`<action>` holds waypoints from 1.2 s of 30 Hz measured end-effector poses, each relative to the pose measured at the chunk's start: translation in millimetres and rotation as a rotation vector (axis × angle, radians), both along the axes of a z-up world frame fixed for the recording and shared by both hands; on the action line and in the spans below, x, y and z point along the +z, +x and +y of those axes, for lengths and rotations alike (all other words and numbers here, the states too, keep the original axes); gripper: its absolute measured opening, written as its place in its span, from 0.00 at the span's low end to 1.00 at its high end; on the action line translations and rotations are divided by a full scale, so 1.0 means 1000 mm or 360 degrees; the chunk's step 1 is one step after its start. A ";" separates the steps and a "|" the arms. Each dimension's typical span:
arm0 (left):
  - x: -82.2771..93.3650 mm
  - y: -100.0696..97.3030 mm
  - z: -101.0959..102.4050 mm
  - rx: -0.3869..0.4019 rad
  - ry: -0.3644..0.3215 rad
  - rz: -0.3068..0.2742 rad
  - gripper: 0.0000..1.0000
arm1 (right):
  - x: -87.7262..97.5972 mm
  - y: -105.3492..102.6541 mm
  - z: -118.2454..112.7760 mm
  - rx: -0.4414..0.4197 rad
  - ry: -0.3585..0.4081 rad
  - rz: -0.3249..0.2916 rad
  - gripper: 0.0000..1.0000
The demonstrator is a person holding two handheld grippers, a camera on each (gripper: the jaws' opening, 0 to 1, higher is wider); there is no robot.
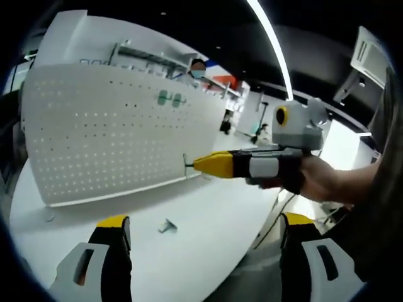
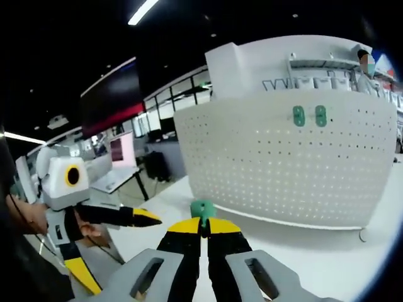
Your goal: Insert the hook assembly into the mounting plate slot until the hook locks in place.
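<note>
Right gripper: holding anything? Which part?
Yes. The right gripper is shut on a green hook assembly, pinching its lower end; the green head pokes up above the jaw tips. Left gripper open, empty.

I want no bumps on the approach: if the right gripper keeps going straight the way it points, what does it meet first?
Probably the white pegboard: the right gripper, shut on a green hook, points towards its lower face. Depth is unclear.

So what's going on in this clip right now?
A person is working with two handheld grippers at a white table bearing a white pegboard. The right gripper is shut on a green hook piece, held up short of the board. Two green hooks are already on the pegboard. The left gripper is open, with a small metal part lying on the table ahead of it.
</note>
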State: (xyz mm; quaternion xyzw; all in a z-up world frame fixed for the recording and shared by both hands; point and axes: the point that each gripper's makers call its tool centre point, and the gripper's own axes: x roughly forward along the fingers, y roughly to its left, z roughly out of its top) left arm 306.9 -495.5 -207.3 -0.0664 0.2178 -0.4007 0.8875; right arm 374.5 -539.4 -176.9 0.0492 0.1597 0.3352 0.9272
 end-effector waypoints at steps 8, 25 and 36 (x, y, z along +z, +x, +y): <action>0.002 0.009 0.007 0.0062 -0.0013 -0.0007 1.00 | 0.021 0.030 -0.037 -0.0236 0.0094 -0.0111 0.00; -0.021 0.006 0.020 0.0106 0.0098 0.0028 1.00 | 0.058 0.098 -0.108 -0.0601 0.0046 -0.0356 0.00; -0.028 0.016 0.040 0.0168 0.0191 0.0018 0.99 | 0.077 0.143 -0.142 -0.0769 -0.0037 -0.0499 0.00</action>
